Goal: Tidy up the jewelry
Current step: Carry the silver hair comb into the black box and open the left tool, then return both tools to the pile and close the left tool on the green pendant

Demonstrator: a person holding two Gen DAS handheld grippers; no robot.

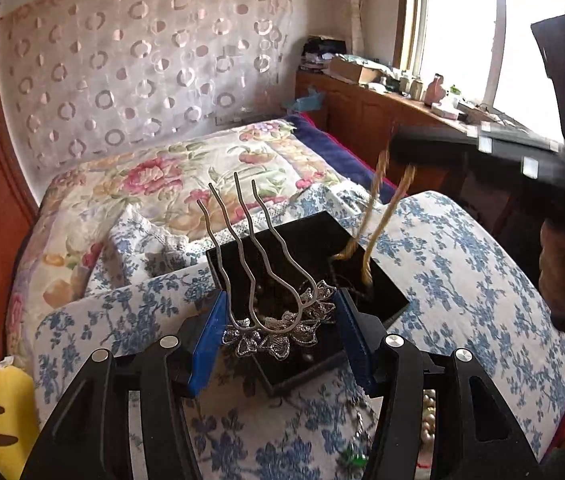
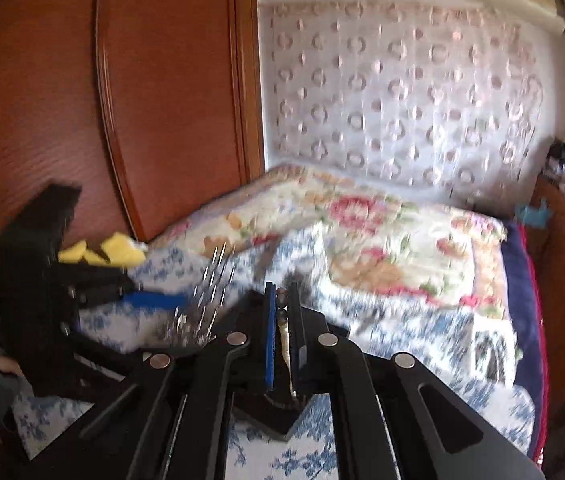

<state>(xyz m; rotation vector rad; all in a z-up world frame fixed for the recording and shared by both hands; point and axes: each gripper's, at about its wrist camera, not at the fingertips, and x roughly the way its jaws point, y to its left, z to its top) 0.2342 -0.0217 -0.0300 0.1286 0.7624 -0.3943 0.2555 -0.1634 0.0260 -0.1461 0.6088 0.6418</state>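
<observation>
We hold the silver 4-pronged hair comb with filigree flower head (image 1: 270, 320) in the left gripper (image 1: 278, 320), jaws pinching the flower over the black open jewelry box (image 1: 386, 280) on the bed. It is light and stiff, but the filigree bends easily, so grip the head. The right gripper (image 2: 282, 320), at 2 o'clock, has jaws pressed together on the gold rope necklace (image 1: 378, 216), which is limp and slippery.

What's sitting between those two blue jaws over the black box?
A silver hair comb, prongs up and flower end down, sits between the left gripper's jaws above the black box, in the left wrist view.
</observation>
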